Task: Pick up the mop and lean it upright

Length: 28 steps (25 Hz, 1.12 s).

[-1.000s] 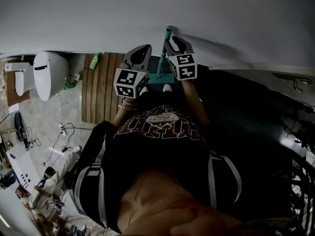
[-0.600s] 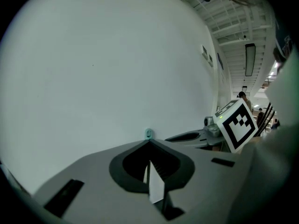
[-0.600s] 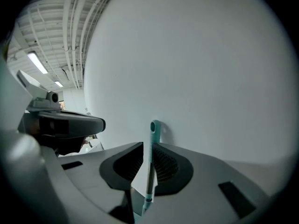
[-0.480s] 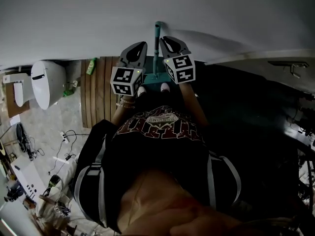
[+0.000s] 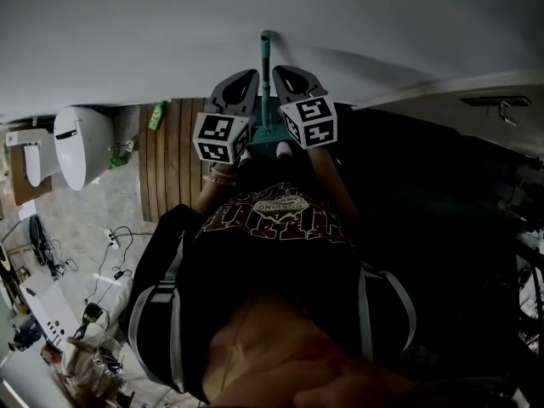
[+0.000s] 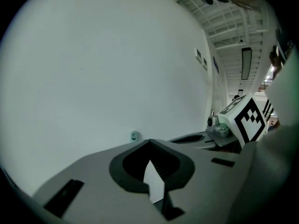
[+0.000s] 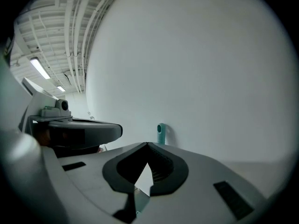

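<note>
Mop – slim teal-handled floor mop (image 5: 266,53) – leans on white wall (image 5: 170,32) | left gripper (image 5: 246,78), right gripper (image 5: 281,71) clenched empty, right just closed | risk: unheld handle slides sideways.

Mop (image 5: 265,53): there was one.
Grippers: there were two, left gripper (image 5: 246,79) and right gripper (image 5: 282,73).
Toilet (image 5: 82,138): one.
Bottle (image 5: 158,116): one.

A white toilet (image 5: 83,143) stands on the pale floor (image 5: 127,189) beside a wooden slatted mat (image 5: 174,160), a green bottle (image 5: 158,116) lies at the mat's far corner by the white wall (image 5: 170,32), and cables (image 5: 109,232) trail nearby.
</note>
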Motion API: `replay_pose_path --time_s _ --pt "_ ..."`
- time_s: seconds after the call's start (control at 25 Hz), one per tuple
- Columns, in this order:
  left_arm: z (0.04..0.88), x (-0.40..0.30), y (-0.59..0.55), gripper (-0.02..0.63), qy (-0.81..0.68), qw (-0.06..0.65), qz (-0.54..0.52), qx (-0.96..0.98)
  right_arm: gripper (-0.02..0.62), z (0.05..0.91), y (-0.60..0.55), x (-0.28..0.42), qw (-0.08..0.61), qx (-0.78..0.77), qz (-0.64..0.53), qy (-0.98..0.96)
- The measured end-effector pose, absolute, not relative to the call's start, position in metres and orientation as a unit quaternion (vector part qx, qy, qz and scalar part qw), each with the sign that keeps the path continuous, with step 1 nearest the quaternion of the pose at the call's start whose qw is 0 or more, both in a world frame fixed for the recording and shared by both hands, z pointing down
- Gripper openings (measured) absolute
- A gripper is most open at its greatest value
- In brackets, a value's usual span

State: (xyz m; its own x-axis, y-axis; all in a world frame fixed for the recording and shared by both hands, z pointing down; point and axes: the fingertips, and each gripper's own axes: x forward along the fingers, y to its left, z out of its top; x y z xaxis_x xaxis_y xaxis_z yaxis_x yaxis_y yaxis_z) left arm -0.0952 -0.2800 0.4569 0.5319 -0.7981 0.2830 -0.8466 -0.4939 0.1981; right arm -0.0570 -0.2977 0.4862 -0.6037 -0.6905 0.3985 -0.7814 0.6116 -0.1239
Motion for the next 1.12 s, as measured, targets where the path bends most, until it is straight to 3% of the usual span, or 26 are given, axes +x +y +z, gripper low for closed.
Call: replay_pose_path --time_s 1.12 --pt "0.460 -0.103 -0.272 0.038 -0.485 0.158 0.082 0.856 0.018 0.487 -0.288 -0.068 0.159 0.402 0.154 -0.888"
